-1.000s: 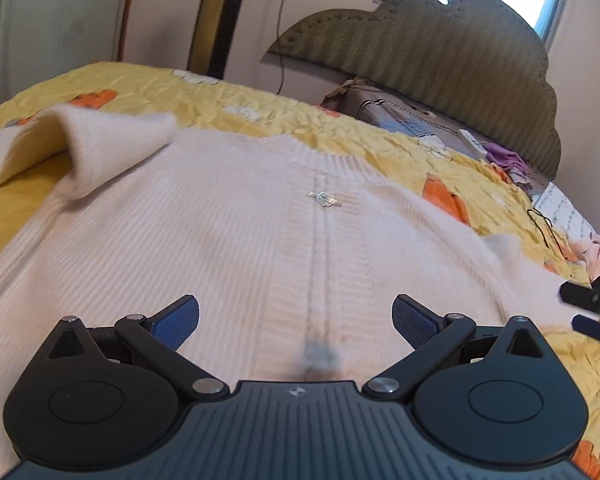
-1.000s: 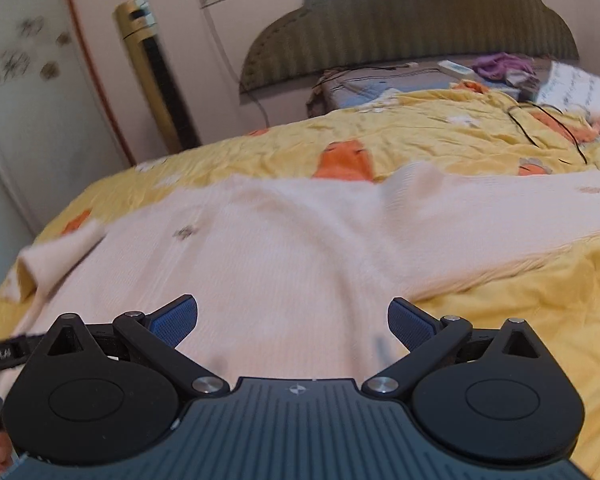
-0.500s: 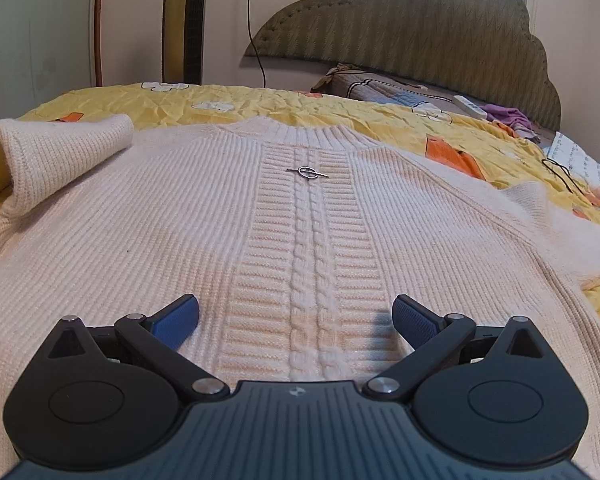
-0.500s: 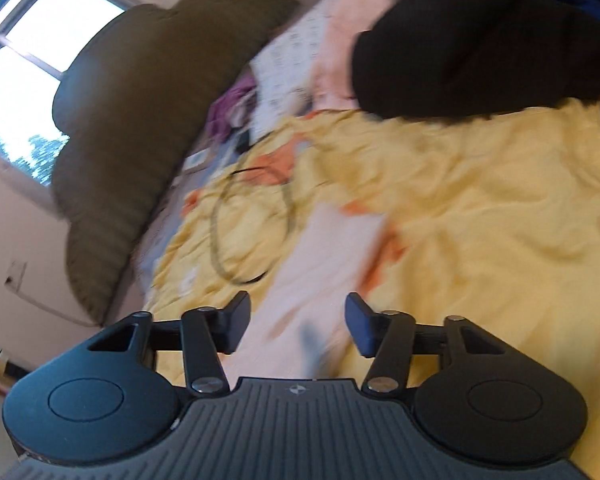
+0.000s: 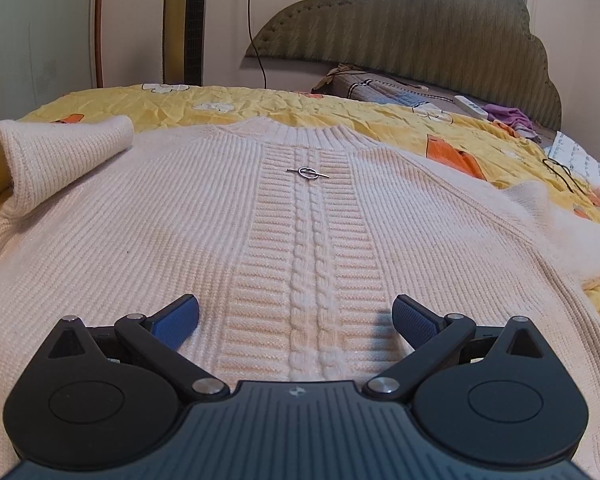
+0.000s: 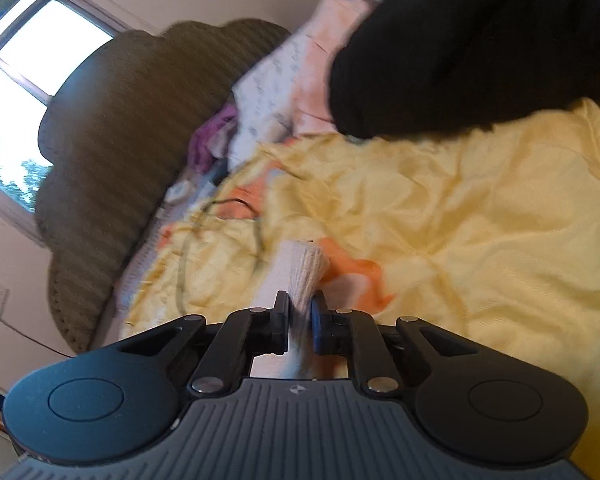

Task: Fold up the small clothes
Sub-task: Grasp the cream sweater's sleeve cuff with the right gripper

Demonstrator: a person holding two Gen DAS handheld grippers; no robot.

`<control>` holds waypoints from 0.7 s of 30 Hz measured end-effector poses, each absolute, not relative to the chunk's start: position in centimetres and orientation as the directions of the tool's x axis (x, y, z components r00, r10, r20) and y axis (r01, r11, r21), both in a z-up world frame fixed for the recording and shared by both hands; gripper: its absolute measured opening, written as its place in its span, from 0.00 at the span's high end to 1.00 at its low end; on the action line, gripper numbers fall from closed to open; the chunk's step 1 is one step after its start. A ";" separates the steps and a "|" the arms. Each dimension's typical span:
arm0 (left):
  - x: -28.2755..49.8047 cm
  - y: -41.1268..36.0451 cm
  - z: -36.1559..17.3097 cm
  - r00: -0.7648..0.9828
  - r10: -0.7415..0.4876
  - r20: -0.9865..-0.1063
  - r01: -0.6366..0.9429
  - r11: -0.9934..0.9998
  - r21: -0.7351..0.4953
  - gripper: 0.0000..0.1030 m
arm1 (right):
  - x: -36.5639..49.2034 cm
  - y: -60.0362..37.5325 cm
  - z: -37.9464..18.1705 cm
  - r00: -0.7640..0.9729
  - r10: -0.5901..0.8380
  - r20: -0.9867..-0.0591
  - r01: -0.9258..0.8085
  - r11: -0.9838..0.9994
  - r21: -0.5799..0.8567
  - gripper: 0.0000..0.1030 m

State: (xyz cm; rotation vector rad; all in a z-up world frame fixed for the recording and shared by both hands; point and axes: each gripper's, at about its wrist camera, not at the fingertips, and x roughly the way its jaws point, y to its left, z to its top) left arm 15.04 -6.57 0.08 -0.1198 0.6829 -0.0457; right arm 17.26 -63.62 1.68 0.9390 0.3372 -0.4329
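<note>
A cream cable-knit sweater (image 5: 300,232) lies flat on the yellow bedspread (image 5: 284,104), front up, with a small metal pin (image 5: 308,173) below its collar. Its left sleeve (image 5: 60,152) is folded over onto the body. My left gripper (image 5: 296,318) is open and empty, low over the sweater's lower middle. In the right wrist view my right gripper (image 6: 300,312) is shut on the ribbed cuff of the sweater's right sleeve (image 6: 304,268), with the cuff sticking out past the fingers above the bedspread (image 6: 460,240).
A padded green headboard (image 5: 420,28) stands at the far end. A folded quilt (image 5: 384,88), a white remote (image 5: 470,106) and purple cloth (image 5: 508,114) lie by it. A black cable (image 6: 220,216) lies on the bedspread. Black clothing (image 6: 460,48) and pink fabric (image 6: 312,92) sit at the right side.
My right gripper swung away from the sweater body to the right sleeve and closed on its cuff. My left gripper settled over the sweater's centre and stayed open.
</note>
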 end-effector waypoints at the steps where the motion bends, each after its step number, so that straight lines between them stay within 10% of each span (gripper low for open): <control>1: 15.0 -6.4 0.1 0.777 -0.089 -0.624 0.003 0.991 -0.137 0.00 | 17.3 -62.8 2.6 0.877 -0.202 -0.436 0.471 0.542 0.696 0.85; 13: 11.5 1.5 2.7 0.845 -0.261 -0.466 -0.107 0.773 -0.626 0.00 | 19.5 -34.4 9.1 0.863 0.454 -0.223 -0.143 0.641 0.754 0.85; 15: 10.8 3.4 2.8 0.859 -0.294 -0.419 -0.125 0.673 -0.729 0.00 | 19.5 -29.5 7.5 0.800 0.526 -0.288 -0.164 0.654 0.739 0.73; 17: 11.1 4.4 2.8 0.845 -0.325 -0.424 -0.139 0.633 -0.762 0.00 | 19.5 -27.0 5.8 0.719 0.593 -0.363 -0.157 0.647 0.746 0.39; 21: 12.2 3.7 2.8 0.824 -0.356 -0.441 -0.130 0.638 -0.759 0.00 | 15.7 -27.1 4.4 0.743 0.585 -0.326 -0.130 0.604 0.786 0.38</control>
